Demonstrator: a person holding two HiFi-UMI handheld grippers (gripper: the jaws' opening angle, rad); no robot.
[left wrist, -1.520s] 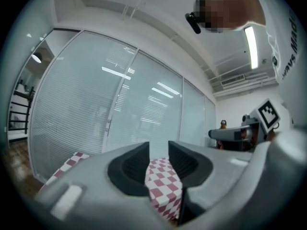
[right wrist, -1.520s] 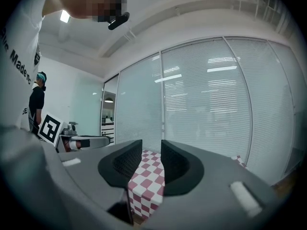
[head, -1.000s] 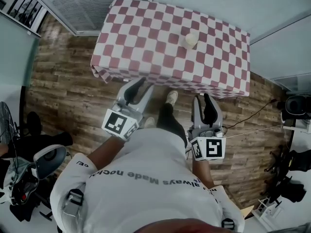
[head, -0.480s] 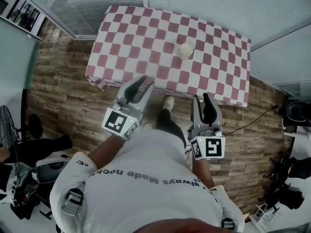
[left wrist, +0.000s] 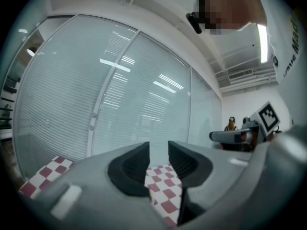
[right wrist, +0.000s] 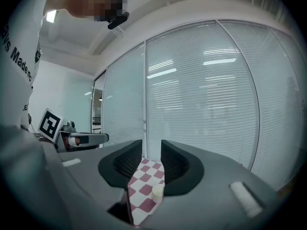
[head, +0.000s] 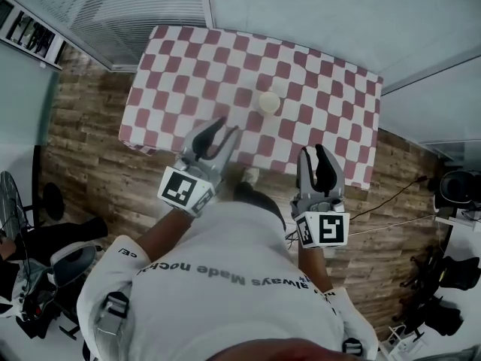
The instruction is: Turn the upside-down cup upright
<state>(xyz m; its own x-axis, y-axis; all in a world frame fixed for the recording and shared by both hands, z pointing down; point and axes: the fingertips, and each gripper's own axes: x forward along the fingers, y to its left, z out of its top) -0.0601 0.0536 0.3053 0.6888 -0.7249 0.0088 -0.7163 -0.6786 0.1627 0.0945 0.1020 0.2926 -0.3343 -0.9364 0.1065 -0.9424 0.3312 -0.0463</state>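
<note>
A small cream cup [head: 268, 102] stands near the middle of a table under a red-and-white checked cloth [head: 180, 74]; its top looks flat and closed. Both grippers are held level in front of me, short of the cup. The left gripper [head: 223, 128] reaches over the table's near edge, left of the cup, jaws shut and empty. The right gripper [head: 314, 152] hangs at the near edge, right of the cup, also shut and empty. In the right gripper view the cup [right wrist: 157, 191] shows low between the right gripper's [right wrist: 151, 147] jaws, far off. The left gripper view shows only the left gripper [left wrist: 158, 150] and cloth [left wrist: 165, 202].
Behind the table runs a glass wall with blinds [head: 135, 6]. Wood-plank floor [head: 83, 156] surrounds the table. A fan and dark gear [head: 15, 201] sit at the left, more equipment [head: 455, 179] and a cable [head: 391, 209] at the right. My shoe [head: 250, 175] is by the table's edge.
The table and cup have come closer and lower in the head view as I walked forward. Both grippers now reach its near edge, still shut.
</note>
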